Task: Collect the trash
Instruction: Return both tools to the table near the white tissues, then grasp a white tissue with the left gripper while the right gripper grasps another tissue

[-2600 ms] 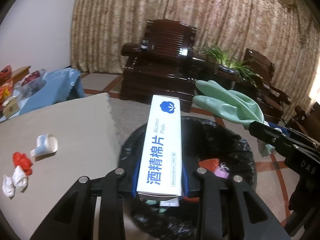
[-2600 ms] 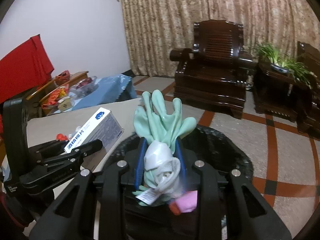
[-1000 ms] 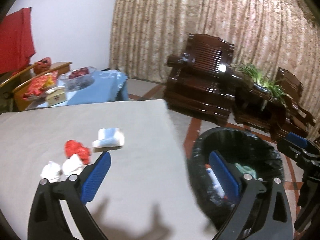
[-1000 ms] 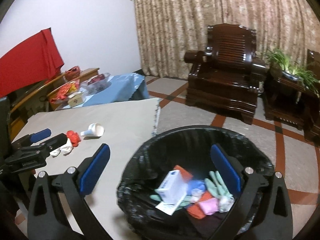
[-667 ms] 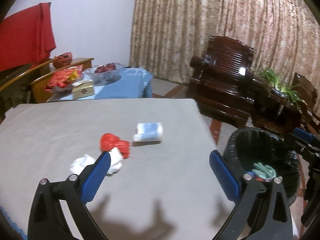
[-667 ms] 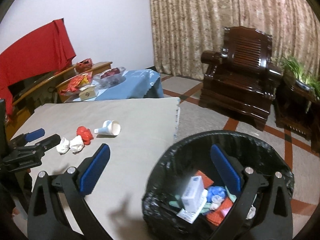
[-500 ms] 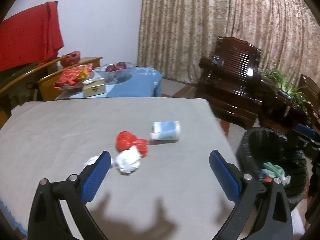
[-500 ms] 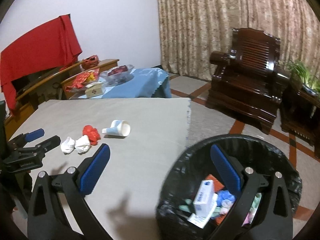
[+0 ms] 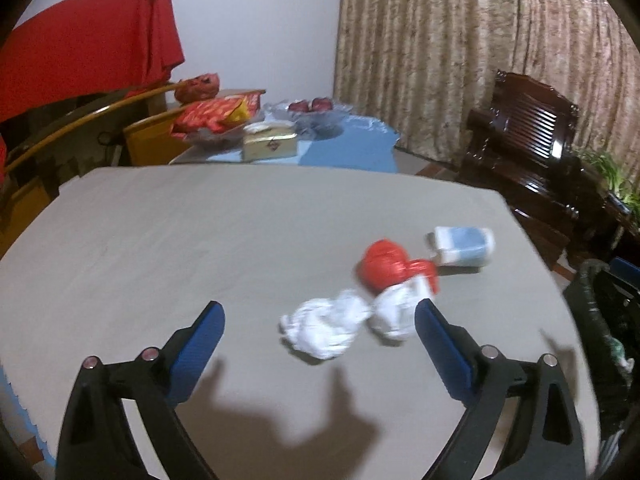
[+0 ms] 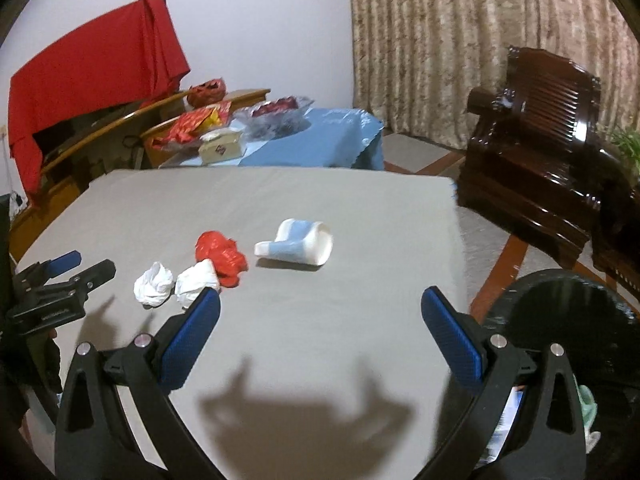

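Observation:
On the grey table (image 9: pixel 160 240) lie two white crumpled tissues (image 9: pixel 324 330), a red crumpled wrapper (image 9: pixel 386 266) and a white-and-blue cup on its side (image 9: pixel 462 246). My left gripper (image 9: pixel 318 344) is open and empty, hovering just before the tissues. In the right wrist view the tissues (image 10: pixel 154 284), red wrapper (image 10: pixel 220 258) and cup (image 10: pixel 298 242) lie ahead of my open, empty right gripper (image 10: pixel 320 330). The left gripper (image 10: pixel 68 276) shows at that view's left edge. The black-lined trash bin (image 10: pixel 568 320) stands off the table's right side.
A dark wooden armchair (image 10: pixel 536 128) stands beyond the bin. A blue-covered side table (image 10: pixel 320 140) with snacks and a box sits behind the grey table. A red cloth (image 10: pixel 92 56) hangs at the back left. The bin's edge shows in the left wrist view (image 9: pixel 600 320).
Both grippers have let go of the box and the glove into the bin. Both have swung left from the bin to over the table, and the left one now hovers at the tissues.

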{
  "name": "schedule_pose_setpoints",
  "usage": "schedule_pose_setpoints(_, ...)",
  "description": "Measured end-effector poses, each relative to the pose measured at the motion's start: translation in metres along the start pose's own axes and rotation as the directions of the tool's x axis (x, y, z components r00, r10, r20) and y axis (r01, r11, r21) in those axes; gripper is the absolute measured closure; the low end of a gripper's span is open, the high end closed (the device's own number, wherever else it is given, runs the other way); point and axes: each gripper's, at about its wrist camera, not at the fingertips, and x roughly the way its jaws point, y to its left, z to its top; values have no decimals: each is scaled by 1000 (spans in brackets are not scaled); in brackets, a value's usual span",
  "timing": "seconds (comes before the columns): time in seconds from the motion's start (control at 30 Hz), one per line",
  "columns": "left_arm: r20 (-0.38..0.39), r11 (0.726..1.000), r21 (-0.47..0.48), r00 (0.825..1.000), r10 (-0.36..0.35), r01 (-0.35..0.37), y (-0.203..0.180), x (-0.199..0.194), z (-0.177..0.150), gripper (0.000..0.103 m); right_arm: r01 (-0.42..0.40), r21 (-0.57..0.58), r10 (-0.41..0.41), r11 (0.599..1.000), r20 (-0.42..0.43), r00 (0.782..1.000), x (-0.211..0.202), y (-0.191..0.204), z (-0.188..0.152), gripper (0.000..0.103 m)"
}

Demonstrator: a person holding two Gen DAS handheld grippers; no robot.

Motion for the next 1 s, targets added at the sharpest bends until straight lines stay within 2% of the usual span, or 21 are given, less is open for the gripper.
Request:
schedule_pose_setpoints(0.17,-66,1000,2,998,-15,15,12,33,-7,14,-4,-40,3,999,-25,1000,23,21,-5,5)
schedule_pose_setpoints(0.37,-138,998,-17,988,-65,63,14,68,-14,16,18,-36,-19,999,-37,999,40,25,-5,5)
schedule_pose_setpoints(0.47,-173,996,-9,981,-88,88,12,81,-18,32,24,-31,-25,999,-52,998,48,25,-6,5)
schedule_pose_setpoints(0.53,-199,990,-22,970,-141,139,11,87,-20,56,24,-31,-26,999,-59,998,52,26,-7,5)
schedule_pose_setpoints(0.63,-179,989,12,973,-146,150,6,81,-19,65,16,-38,-19,999,-63,998,56,33,-8,5)
schedule_pose_setpoints(0.8,-122,990,6,982,-141,143,16,62,-11,66,-22,-46,19,999,-64,998,65,52,-7,5)
schedule_pose_setpoints(1.0,-110,998,-28,992,-65,63,54,57,-10,66,-64,-51,60,997,-67,996,84,85,-2,5)
